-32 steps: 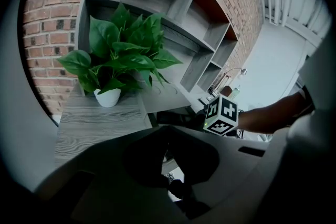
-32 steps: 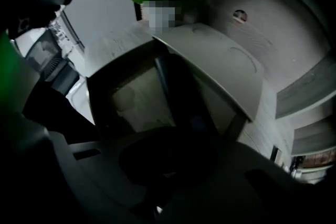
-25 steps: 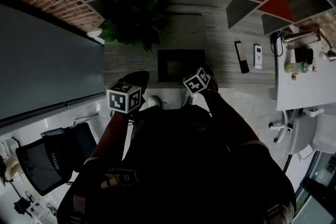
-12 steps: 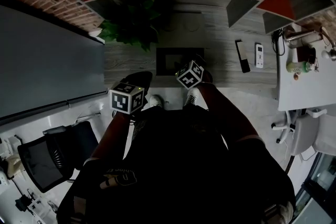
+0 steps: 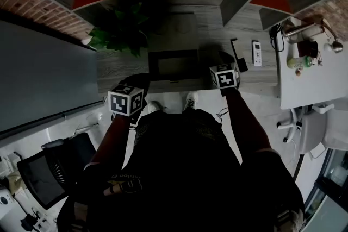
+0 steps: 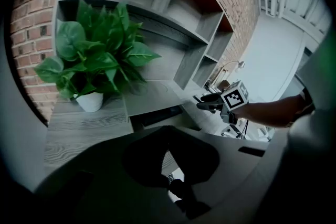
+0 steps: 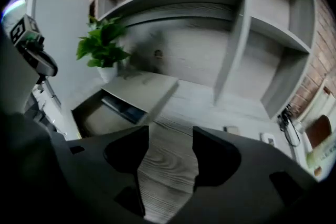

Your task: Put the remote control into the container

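While the right gripper (image 7: 169, 150) gapes empty, a remote (image 5: 236, 50) seems close.

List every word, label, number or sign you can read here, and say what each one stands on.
No text here is legible.
white remote: button markings too small to read.
black remote: no print shows.
clothing: pale lettering, too blurred to read.
bottle: label too small to read.
left marker cube and right marker cube: black-and-white square patterns only, no letters.
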